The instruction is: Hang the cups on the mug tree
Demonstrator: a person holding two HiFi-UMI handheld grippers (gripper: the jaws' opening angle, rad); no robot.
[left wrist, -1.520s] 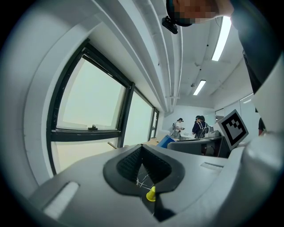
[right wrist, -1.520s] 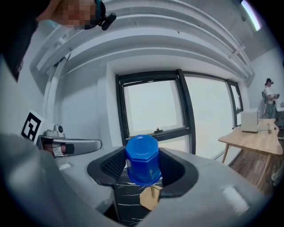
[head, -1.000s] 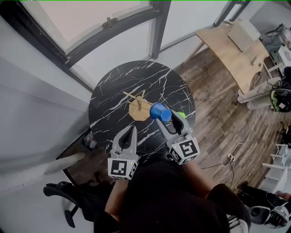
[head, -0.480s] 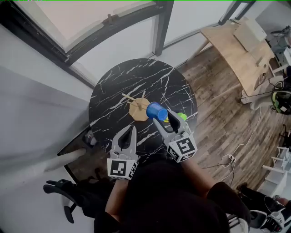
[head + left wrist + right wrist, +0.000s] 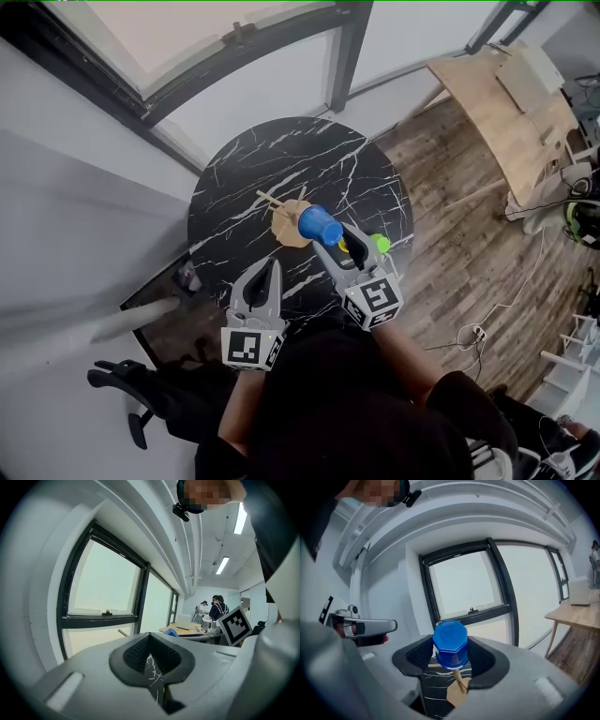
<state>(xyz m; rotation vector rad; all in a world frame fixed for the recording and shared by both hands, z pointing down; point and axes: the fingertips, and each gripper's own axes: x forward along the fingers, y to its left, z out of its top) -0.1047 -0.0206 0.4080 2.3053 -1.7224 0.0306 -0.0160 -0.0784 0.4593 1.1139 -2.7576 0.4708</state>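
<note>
A wooden mug tree (image 5: 289, 221) stands near the middle of the round black marble table (image 5: 244, 178). My right gripper (image 5: 324, 236) is shut on a blue cup (image 5: 320, 225), held just right of the tree and overlapping its base. In the right gripper view the blue cup (image 5: 450, 645) sits bottom-up between the pads, and the mug tree (image 5: 459, 682) shows below it. A green cup (image 5: 380, 244) and a yellow one (image 5: 344, 247) sit on the table, partly hidden by the right gripper. My left gripper (image 5: 272, 270) is shut and empty over the table's near edge; its tips (image 5: 150, 641) meet.
A dark-framed window (image 5: 234, 42) runs behind the table. A wooden desk (image 5: 506, 103) stands at the far right on plank flooring. A black chair base (image 5: 141, 403) lies at the lower left. People stand far off (image 5: 213, 611).
My right gripper has carried the blue cup a little to the left, closer to the mug tree. The left gripper has stayed where it was.
</note>
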